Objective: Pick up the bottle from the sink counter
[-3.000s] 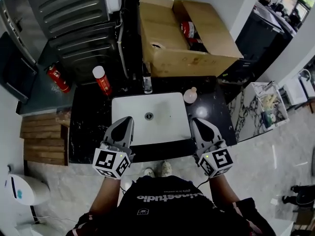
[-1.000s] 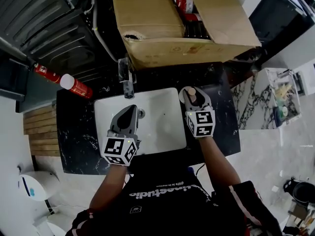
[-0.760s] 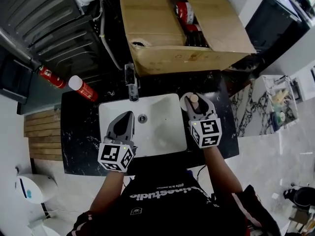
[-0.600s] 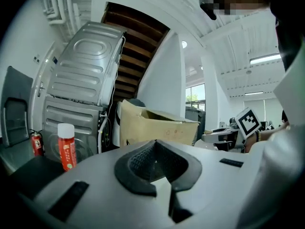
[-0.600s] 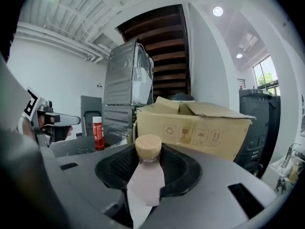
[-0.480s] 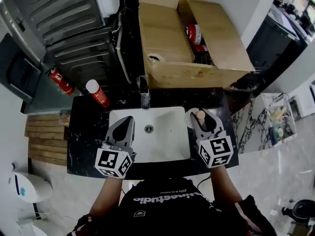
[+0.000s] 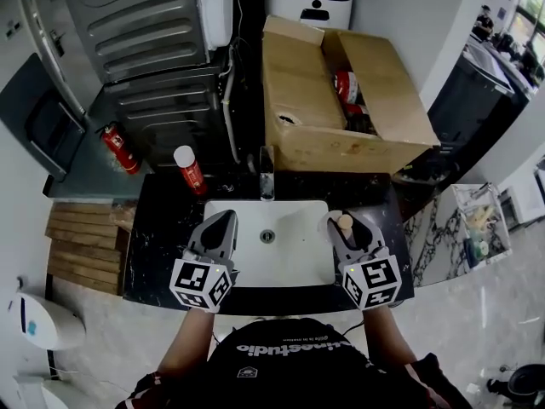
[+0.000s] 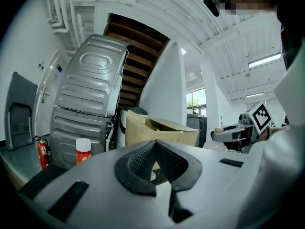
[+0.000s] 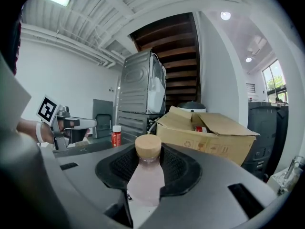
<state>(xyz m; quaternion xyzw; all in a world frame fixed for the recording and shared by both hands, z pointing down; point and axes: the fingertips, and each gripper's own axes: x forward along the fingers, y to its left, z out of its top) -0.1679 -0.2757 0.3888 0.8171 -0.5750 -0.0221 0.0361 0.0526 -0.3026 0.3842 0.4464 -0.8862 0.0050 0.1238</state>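
Note:
A small clear bottle (image 7: pixel 345 221) with a tan cork-like cap stands upright between the jaws of my right gripper (image 7: pixel 349 231), which is shut on it beside the right edge of the white sink (image 7: pixel 294 267). In the right gripper view, the bottle (image 9: pixel 147 173) fills the gap between the pads, its cap sticking up above them. My left gripper (image 7: pixel 223 221) hovers over the sink's left edge, shut and empty. In the left gripper view the left gripper (image 8: pixel 155 144) has its tips touching.
A black marble counter (image 7: pixel 157 228) surrounds the sink, with a faucet (image 7: pixel 266 181) at the back. A red spray can (image 7: pixel 189 169) with a white cap stands back left. An open cardboard box (image 7: pixel 315 126) sits behind, and a red fire extinguisher (image 7: pixel 119 147) far left.
The right gripper reached the bottle at the sink's back right corner, closed on it, and has drawn it back toward the person. The left gripper kept its place.

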